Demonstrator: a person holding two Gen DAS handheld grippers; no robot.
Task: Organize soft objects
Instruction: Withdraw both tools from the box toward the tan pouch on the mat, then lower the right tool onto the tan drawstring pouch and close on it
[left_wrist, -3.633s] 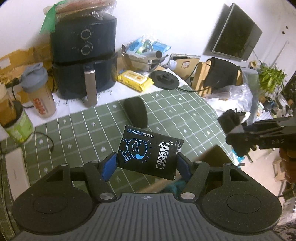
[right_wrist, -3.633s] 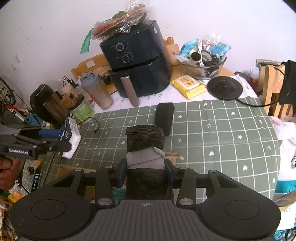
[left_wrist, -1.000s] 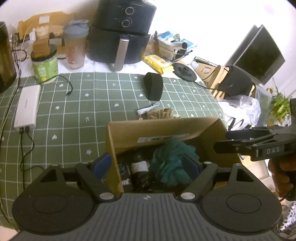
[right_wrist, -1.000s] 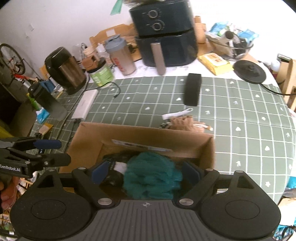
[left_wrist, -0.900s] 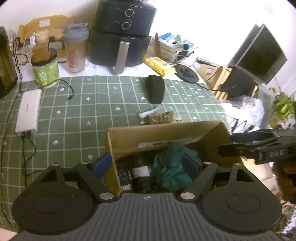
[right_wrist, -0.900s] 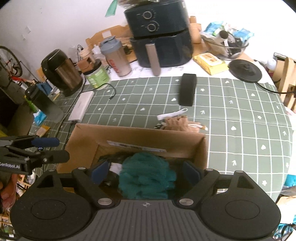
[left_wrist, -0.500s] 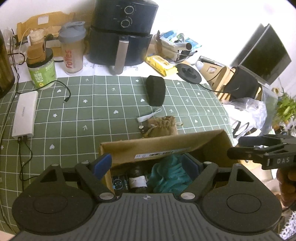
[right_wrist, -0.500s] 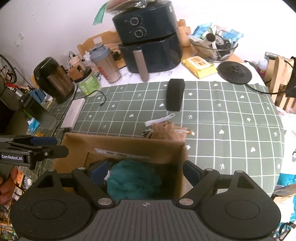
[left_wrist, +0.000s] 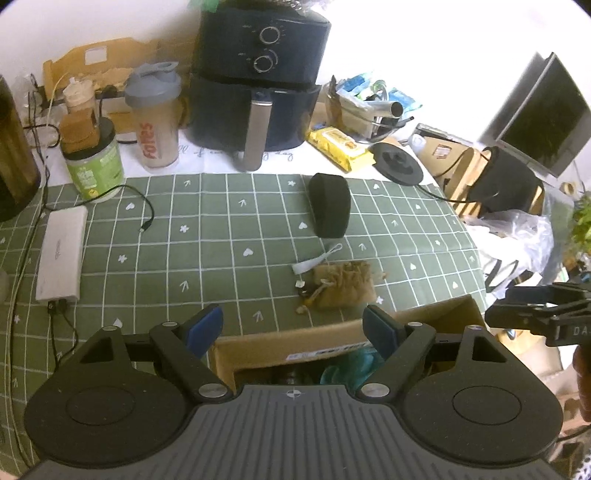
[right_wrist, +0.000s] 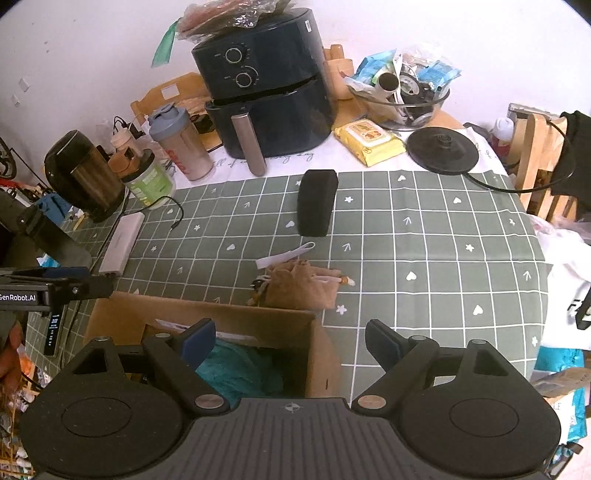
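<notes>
A cardboard box (left_wrist: 291, 341) stands at the near table edge; it also shows in the right wrist view (right_wrist: 207, 317). A teal fluffy item (right_wrist: 236, 365) lies inside it, also seen in the left wrist view (left_wrist: 347, 363). A tan drawstring pouch (left_wrist: 343, 282) lies on the green cloth just beyond the box, also in the right wrist view (right_wrist: 299, 286). A black soft case (left_wrist: 329, 205) lies farther back, also in the right wrist view (right_wrist: 317, 202). My left gripper (left_wrist: 293, 326) is open and empty above the box. My right gripper (right_wrist: 290, 341) is open and empty above the box's right end.
A dark air fryer (left_wrist: 258, 85), a shaker bottle (left_wrist: 155, 118), a green jar (left_wrist: 94, 162), a white power bank (left_wrist: 61, 253) with cables, a yellow wipes pack (left_wrist: 341, 146) and a black round base (left_wrist: 397, 164) stand around the back and left.
Both grippers let go of their items into the box, then drew back and rose. The box has slid lower in both views and the pouch is now fully in sight.
</notes>
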